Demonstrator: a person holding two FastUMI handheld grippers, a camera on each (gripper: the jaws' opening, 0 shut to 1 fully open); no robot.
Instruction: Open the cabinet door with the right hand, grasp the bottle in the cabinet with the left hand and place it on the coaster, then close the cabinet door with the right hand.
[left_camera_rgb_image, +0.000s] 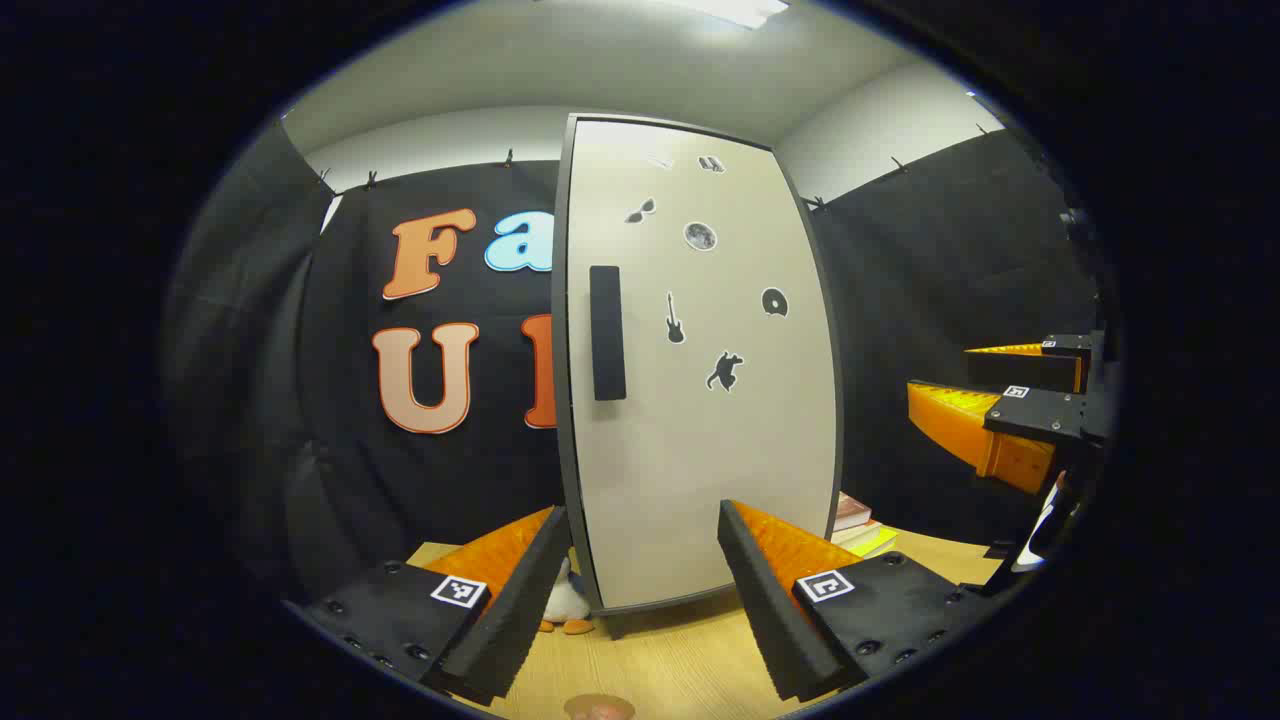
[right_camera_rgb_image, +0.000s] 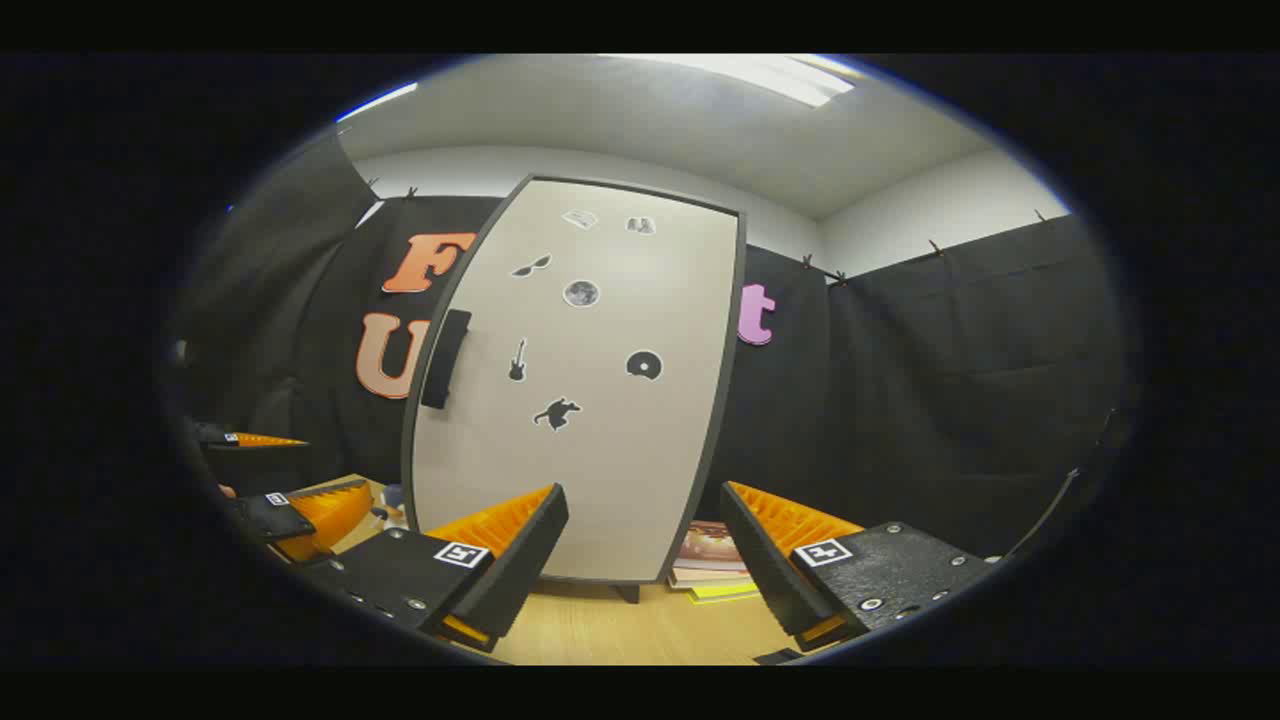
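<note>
On the pale wood table (left_camera_rgb_image: 690, 660), closed cabinet door (left_camera_rgb_image: 700, 400) with dark handle (left_camera_rgb_image: 607, 332), books (right_camera_rgb_image: 715, 570) beside it, black cloth walls, left gripper (left_camera_rgb_image: 640, 590) fingers apart, right gripper (right_camera_rgb_image: 645, 565) fingers apart

Place: a recording booth set up inside a plain room.
Walls: black cloth (right_camera_rgb_image: 930, 400) was clipped up around the space, white wall above.
Furnishing: a pale cabinet (left_camera_rgb_image: 700, 400) stood on a wooden counter (left_camera_rgb_image: 660, 670).
Lighting: a ceiling lamp (right_camera_rgb_image: 770, 78).

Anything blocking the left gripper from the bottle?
Yes: the closed pale cabinet door with its black handle stands upright ahead of the open left gripper; the bottle is hidden behind it.
</note>
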